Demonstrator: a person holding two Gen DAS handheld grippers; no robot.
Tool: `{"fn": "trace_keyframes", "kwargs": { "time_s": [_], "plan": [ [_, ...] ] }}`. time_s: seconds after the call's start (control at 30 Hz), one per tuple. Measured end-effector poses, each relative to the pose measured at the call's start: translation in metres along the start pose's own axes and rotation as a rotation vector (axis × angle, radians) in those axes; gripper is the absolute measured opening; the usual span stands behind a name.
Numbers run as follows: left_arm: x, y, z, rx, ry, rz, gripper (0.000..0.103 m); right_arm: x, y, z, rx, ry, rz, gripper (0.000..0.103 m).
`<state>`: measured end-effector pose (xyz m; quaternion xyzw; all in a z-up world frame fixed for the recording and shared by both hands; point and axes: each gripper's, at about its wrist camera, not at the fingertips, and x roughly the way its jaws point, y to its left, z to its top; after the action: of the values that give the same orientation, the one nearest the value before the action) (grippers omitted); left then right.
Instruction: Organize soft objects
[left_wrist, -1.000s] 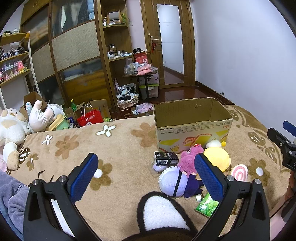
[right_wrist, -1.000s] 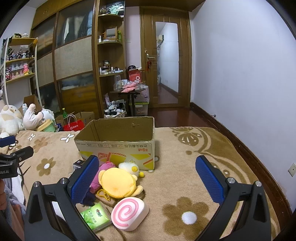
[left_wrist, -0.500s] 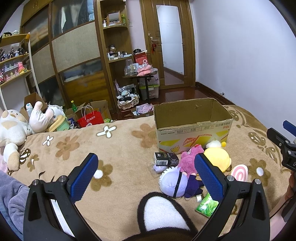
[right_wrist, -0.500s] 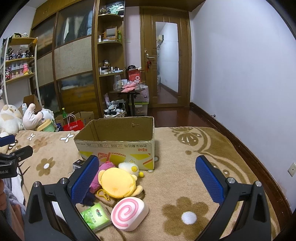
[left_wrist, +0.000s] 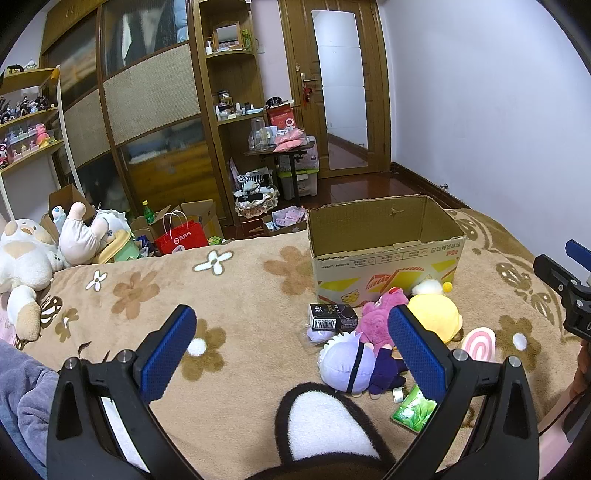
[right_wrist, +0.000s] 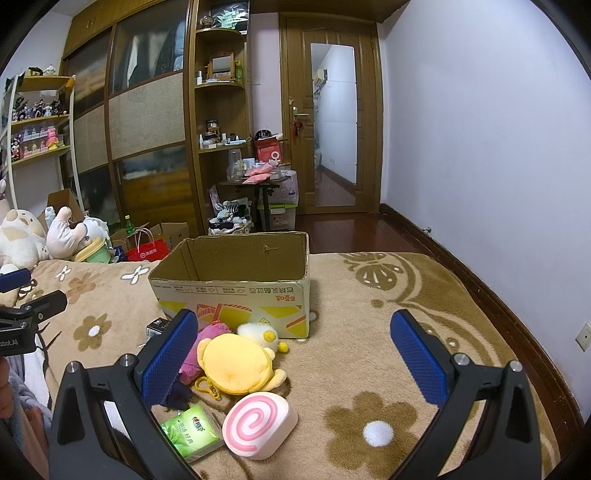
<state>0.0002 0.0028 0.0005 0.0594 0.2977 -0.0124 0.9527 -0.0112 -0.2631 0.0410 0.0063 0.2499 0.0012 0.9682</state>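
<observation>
An open cardboard box (left_wrist: 384, 254) (right_wrist: 236, 291) stands on a brown flowered blanket. In front of it lie a yellow plush (left_wrist: 437, 314) (right_wrist: 234, 363), a pink plush (left_wrist: 376, 317) (right_wrist: 207, 339), a white-haired doll (left_wrist: 349, 365), a small white chick plush (right_wrist: 258, 332), a pink swirl cushion (left_wrist: 478, 343) (right_wrist: 260, 424), a green tissue pack (left_wrist: 413, 408) (right_wrist: 190, 432) and a black carton (left_wrist: 332, 316). My left gripper (left_wrist: 291, 350) is open and empty, left of the pile. My right gripper (right_wrist: 291, 354) is open and empty above the pile's right side.
A black and white slipper-like plush (left_wrist: 325, 428) lies under the left gripper. Large stuffed animals (left_wrist: 26, 258) sit at the blanket's far left edge. Cabinets, shelves, a red bag (left_wrist: 181, 238) and a small table (left_wrist: 284, 155) stand beyond the blanket. A wall runs along the right.
</observation>
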Motion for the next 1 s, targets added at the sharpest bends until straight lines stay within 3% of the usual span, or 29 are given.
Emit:
{"fn": "trace_keyframes", "kwargs": {
  "time_s": [1.0],
  "plan": [
    [-0.0006,-0.0015,-0.0003,0.003,-0.001,0.001,0.102,0.0005,-0.0025,-0.001,0.003,0.0,-0.001,0.103]
  ]
}}
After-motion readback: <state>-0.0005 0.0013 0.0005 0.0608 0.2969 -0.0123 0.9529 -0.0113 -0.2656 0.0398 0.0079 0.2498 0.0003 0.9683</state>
